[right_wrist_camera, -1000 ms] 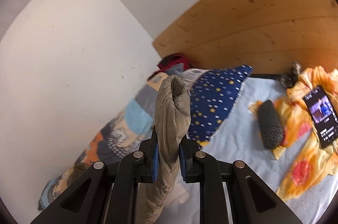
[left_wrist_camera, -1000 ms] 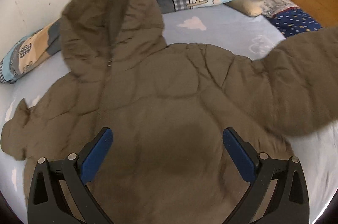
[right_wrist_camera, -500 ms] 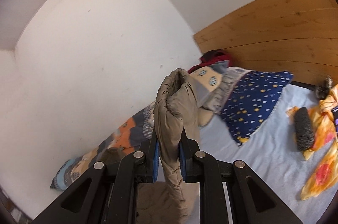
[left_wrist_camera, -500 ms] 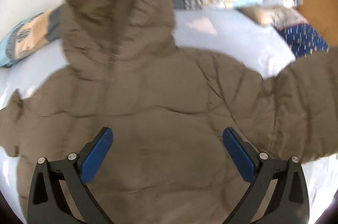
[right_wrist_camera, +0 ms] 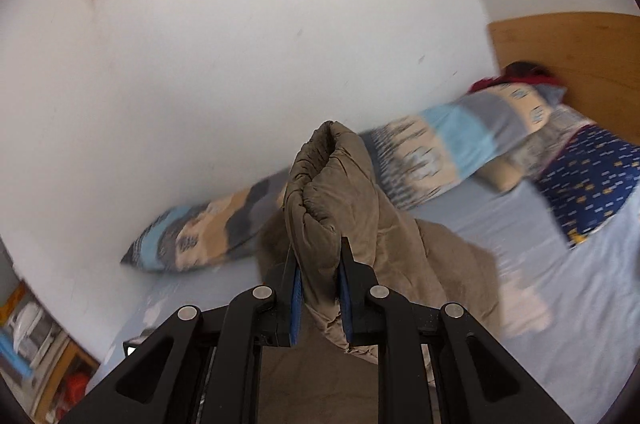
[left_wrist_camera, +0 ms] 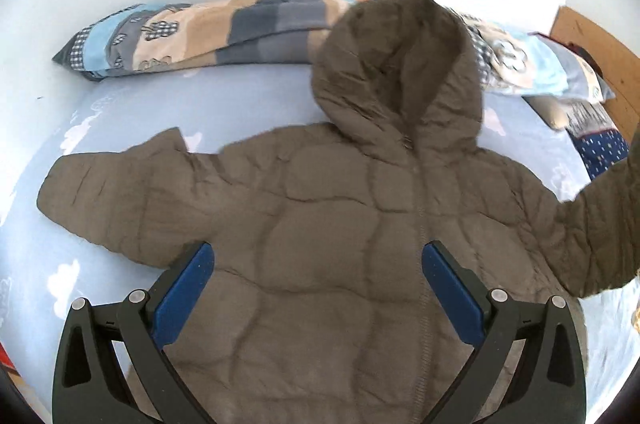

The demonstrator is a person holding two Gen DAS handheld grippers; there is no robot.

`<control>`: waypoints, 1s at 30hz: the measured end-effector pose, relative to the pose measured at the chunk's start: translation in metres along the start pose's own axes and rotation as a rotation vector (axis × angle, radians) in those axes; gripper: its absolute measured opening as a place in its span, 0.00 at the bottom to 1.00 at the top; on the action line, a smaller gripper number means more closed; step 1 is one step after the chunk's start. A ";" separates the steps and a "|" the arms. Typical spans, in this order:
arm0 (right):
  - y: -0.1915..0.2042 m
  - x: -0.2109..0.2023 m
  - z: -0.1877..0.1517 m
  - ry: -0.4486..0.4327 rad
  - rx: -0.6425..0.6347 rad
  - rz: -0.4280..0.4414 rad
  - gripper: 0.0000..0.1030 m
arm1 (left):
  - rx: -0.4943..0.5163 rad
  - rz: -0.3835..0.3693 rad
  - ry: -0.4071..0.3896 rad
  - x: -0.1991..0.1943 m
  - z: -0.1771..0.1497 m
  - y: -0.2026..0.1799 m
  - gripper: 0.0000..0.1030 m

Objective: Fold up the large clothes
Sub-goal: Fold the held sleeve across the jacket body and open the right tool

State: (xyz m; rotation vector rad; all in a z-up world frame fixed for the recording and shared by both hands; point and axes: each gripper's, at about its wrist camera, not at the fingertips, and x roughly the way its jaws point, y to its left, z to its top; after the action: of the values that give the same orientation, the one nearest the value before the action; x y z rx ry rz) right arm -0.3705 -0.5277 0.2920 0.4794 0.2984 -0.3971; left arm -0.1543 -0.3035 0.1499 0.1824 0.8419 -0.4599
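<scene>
Pale blue bed sheet (left_wrist_camera: pixel 248 96) carries the brown puffer jacket (left_wrist_camera: pixel 328 232) spread flat, hood toward the wall-side edge; left gripper (left_wrist_camera: pixel 316 288) spread empty above it, right gripper (right_wrist_camera: pixel 320 288) pinching the raised sleeve cuff (right_wrist_camera: pixel 332 184)

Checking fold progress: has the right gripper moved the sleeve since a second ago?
Yes. The right gripper, shut on the sleeve, swung away from the wooden headboard toward the patterned quilt.
</scene>
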 end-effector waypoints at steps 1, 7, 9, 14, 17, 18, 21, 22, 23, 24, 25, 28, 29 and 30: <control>0.008 0.012 -0.006 0.024 -0.006 0.010 0.16 | -0.010 0.006 -0.004 0.003 0.002 0.008 1.00; 0.059 0.082 -0.049 0.151 -0.039 0.065 0.16 | -0.034 0.040 -0.002 0.016 0.011 0.047 1.00; 0.076 0.113 -0.071 0.212 -0.046 0.083 0.16 | -0.068 0.068 0.011 0.025 0.009 0.067 1.00; 0.097 0.172 -0.122 0.326 -0.051 0.105 0.16 | -0.163 0.105 0.044 0.033 0.008 0.112 1.00; 0.100 0.207 -0.158 0.402 -0.039 0.113 0.16 | -0.185 0.130 0.042 0.033 0.008 0.127 1.00; 0.103 0.217 -0.166 0.422 -0.033 0.120 0.16 | -0.194 0.138 0.044 0.033 0.008 0.133 1.00; 0.105 0.241 -0.196 0.479 -0.007 0.139 0.17 | -0.215 0.147 0.048 0.034 0.007 0.145 1.00; 0.108 0.246 -0.202 0.493 -0.002 0.145 0.20 | -0.217 0.150 0.049 0.035 0.008 0.147 1.00; 0.109 0.251 -0.208 0.510 0.001 0.156 0.22 | -0.223 0.154 0.048 0.035 0.009 0.149 1.00; 0.109 0.255 -0.214 0.533 0.006 0.172 0.26 | -0.231 0.150 0.044 0.034 0.010 0.151 1.00; 0.109 0.254 -0.216 0.551 0.015 0.193 0.34 | -0.236 0.144 0.045 0.034 0.011 0.151 1.00; 0.100 0.236 -0.207 0.556 0.057 0.305 0.40 | -0.249 0.118 0.042 0.034 0.016 0.147 1.00; 0.094 0.225 -0.199 0.545 0.063 0.331 0.40 | -0.248 0.103 0.041 0.034 0.017 0.143 1.00; 0.086 0.210 -0.188 0.519 0.064 0.344 0.40 | -0.244 0.093 0.038 0.033 0.017 0.139 1.00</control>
State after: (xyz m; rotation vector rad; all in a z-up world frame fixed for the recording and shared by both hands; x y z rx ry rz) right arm -0.1825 -0.4265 0.0889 0.6823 0.6938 0.0612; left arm -0.0601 -0.1961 0.1329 0.0047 0.9151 -0.2639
